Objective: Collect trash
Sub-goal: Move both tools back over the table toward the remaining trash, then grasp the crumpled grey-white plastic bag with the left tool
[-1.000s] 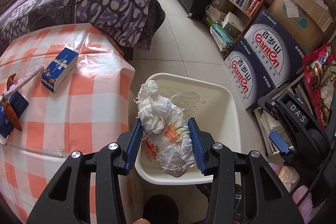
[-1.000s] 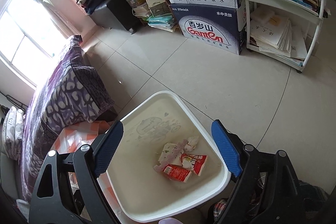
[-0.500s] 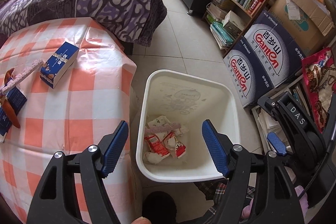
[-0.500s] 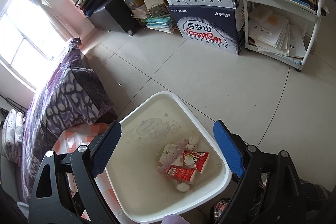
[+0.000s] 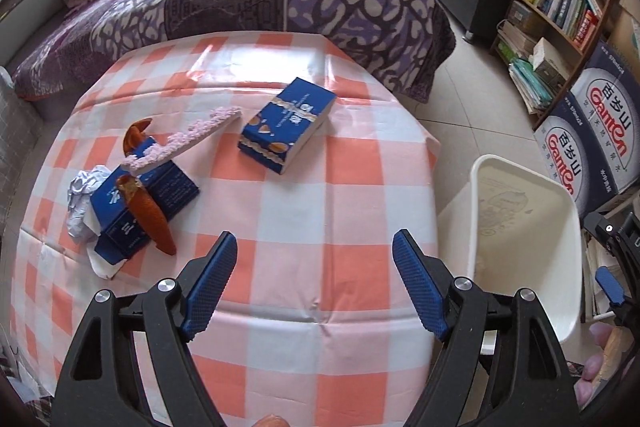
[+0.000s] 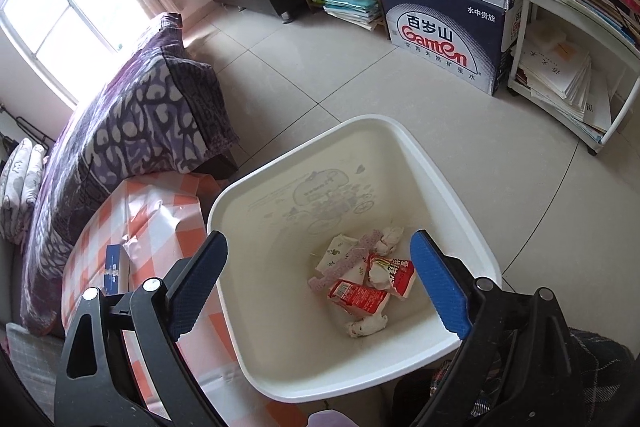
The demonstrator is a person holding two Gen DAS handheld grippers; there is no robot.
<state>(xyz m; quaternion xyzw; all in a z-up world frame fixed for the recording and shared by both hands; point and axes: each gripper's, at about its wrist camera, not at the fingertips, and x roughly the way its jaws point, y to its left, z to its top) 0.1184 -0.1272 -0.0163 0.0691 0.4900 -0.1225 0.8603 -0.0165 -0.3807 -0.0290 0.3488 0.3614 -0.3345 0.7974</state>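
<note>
Now the left tool [image 5: 314, 283] hangs over the checked desk [image 5: 348, 163] with its jaws spread and nothing between them; they have just been opening, and the right tool [image 6: 320, 283], equally released and empty, hovers above the white bin [image 6: 476, 239] on the floor beside the desk. The trash not yet collected lies at the desk's left: a crumpled white paper [image 5: 80, 199] tucked against a dark blue box [image 5: 160, 203], with an orange-brown wrapper [image 5: 148, 211] draped across that box and a pink strip [image 5: 188, 141] leaning on its top. A second blue box [image 5: 286, 125] sits apart, nearer the middle. The likeliest slip, I judge, is a grab at this heap catching only one piece and tipping the strip or wrapper off (they rest loosely on one another), perhaps over the desk's edge. The glossy cloth could also let a box slide away from closing jaws. The bin already holds red cartons [image 6: 360, 297], tissue wads [image 6: 368, 325] and a pink strip; a careless carry might clip its rim or drop short onto the tiles.
</note>
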